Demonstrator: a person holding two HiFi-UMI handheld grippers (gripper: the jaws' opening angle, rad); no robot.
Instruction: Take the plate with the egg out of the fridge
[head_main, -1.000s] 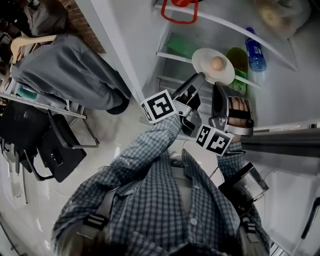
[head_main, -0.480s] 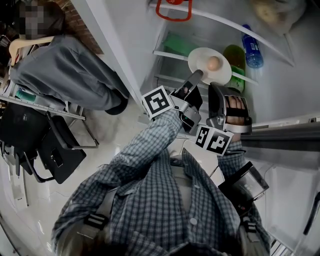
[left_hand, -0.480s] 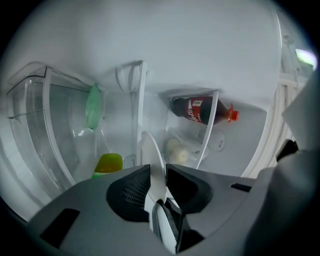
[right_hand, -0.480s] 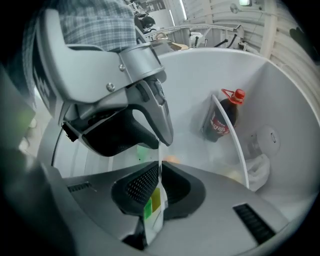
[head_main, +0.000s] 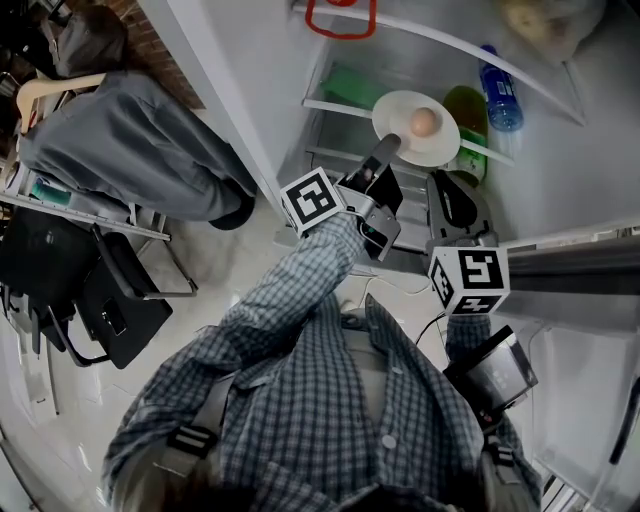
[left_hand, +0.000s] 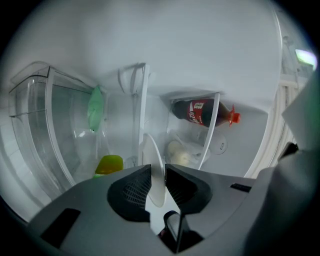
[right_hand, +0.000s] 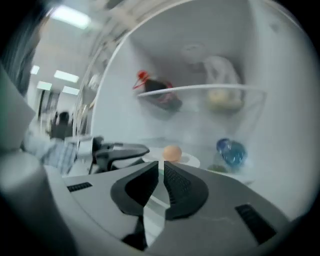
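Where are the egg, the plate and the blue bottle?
egg (head_main: 423, 121), head view, its middle.
plate (head_main: 392, 110), head view, bare left rim.
blue bottle (head_main: 500, 98), head view, its body.

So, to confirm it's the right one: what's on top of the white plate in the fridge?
A single brownish egg sits on the plate, near its middle; nothing else shows on it. The patch of plate beneath the egg is covered.

White plate (head_main: 441, 146), pale-brown egg (head_main: 423, 121), blue bottle (head_main: 501, 98), green bottle (head_main: 467, 108) (plus a blue-and-grey checked shirt (head_main: 300, 385))
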